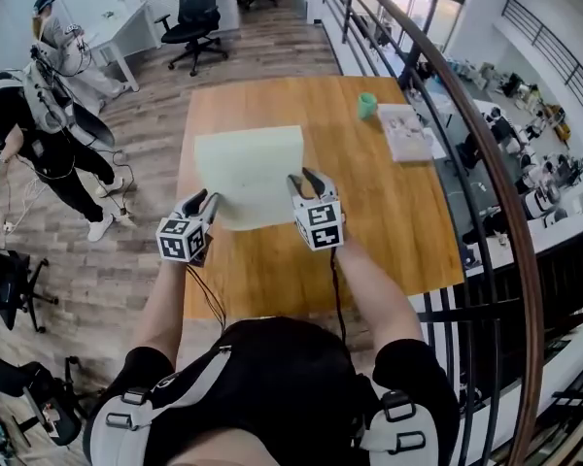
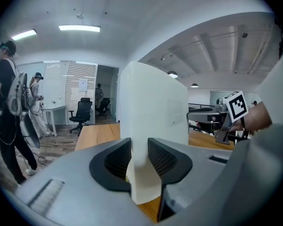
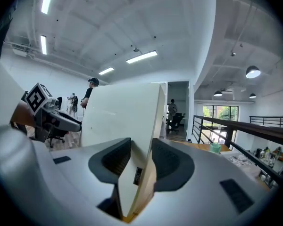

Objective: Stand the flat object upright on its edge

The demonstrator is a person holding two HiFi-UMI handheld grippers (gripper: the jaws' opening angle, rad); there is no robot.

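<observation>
The flat object (image 1: 248, 173) is a pale, book-like slab, held tilted up over the wooden table (image 1: 398, 231). My left gripper (image 1: 204, 202) is shut on its near left corner. My right gripper (image 1: 307, 180) is shut on its near right corner. In the left gripper view the slab (image 2: 153, 102) rises upright between the pads of that gripper (image 2: 139, 160), with the right gripper's marker cube (image 2: 237, 105) beyond it. In the right gripper view the slab (image 3: 122, 114) leans left between the closed jaws of that gripper (image 3: 140, 163). Whether its lower edge touches the table is hidden.
A teal cup (image 1: 367, 105) and a printed sheet (image 1: 408, 131) lie at the table's far right. A dark railing (image 1: 486, 153) curves along the right side. People (image 1: 39, 124) stand on the plank floor to the left, near an office chair (image 1: 196, 17).
</observation>
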